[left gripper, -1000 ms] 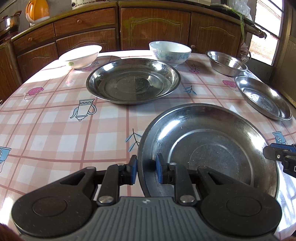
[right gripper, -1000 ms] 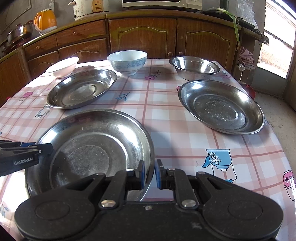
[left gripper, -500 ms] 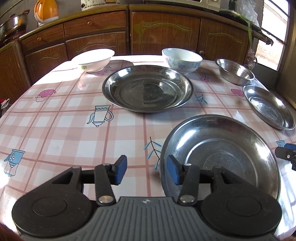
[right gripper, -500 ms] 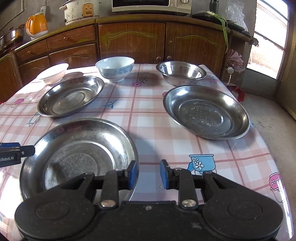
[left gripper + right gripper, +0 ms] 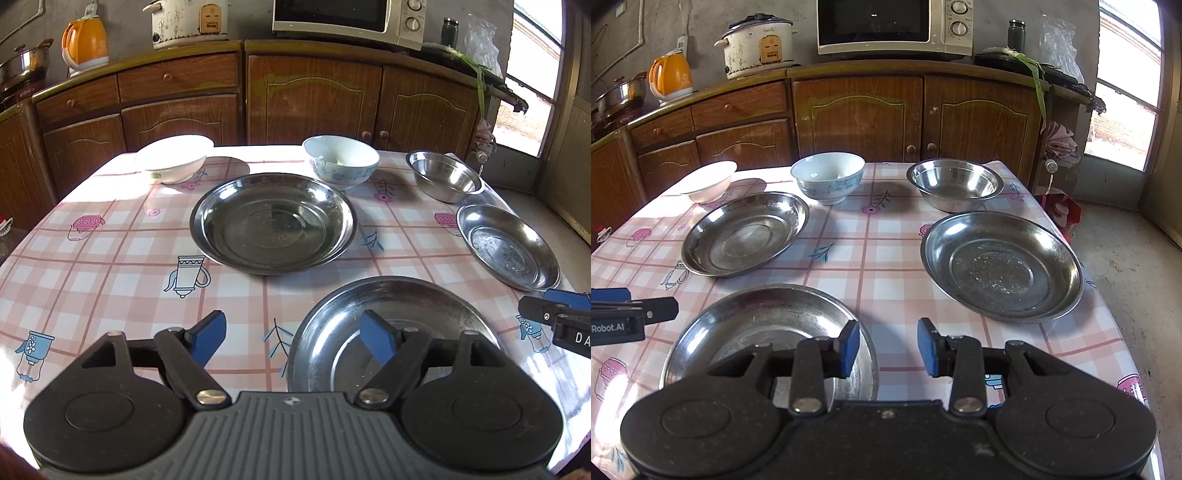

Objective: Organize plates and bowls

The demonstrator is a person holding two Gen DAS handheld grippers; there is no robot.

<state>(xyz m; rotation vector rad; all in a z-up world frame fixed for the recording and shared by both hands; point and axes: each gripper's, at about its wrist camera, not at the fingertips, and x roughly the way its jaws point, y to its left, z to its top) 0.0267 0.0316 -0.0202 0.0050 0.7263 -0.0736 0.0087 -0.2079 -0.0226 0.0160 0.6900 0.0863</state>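
Note:
Three steel plates lie on the checked table: a near plate (image 5: 406,325) (image 5: 768,328), a middle plate (image 5: 272,222) (image 5: 746,232) and a right plate (image 5: 508,251) (image 5: 1001,266). At the back stand a white bowl (image 5: 173,158) (image 5: 709,181), a blue-patterned bowl (image 5: 341,162) (image 5: 827,181) and a steel bowl (image 5: 445,177) (image 5: 955,182). My left gripper (image 5: 295,338) is open and empty, above the near plate's left rim. My right gripper (image 5: 888,349) is open and empty, above that plate's right rim.
The table (image 5: 110,266) ends at its right edge (image 5: 1108,295), with concrete floor beyond. Wooden cabinets (image 5: 857,118) stand behind it, carrying a microwave (image 5: 894,26), a rice cooker (image 5: 759,46) and an orange kettle (image 5: 670,77).
Both grippers were shut on the near plate's rim, then opened and let it go. Both have pulled back and risen; the plate stays on the table.

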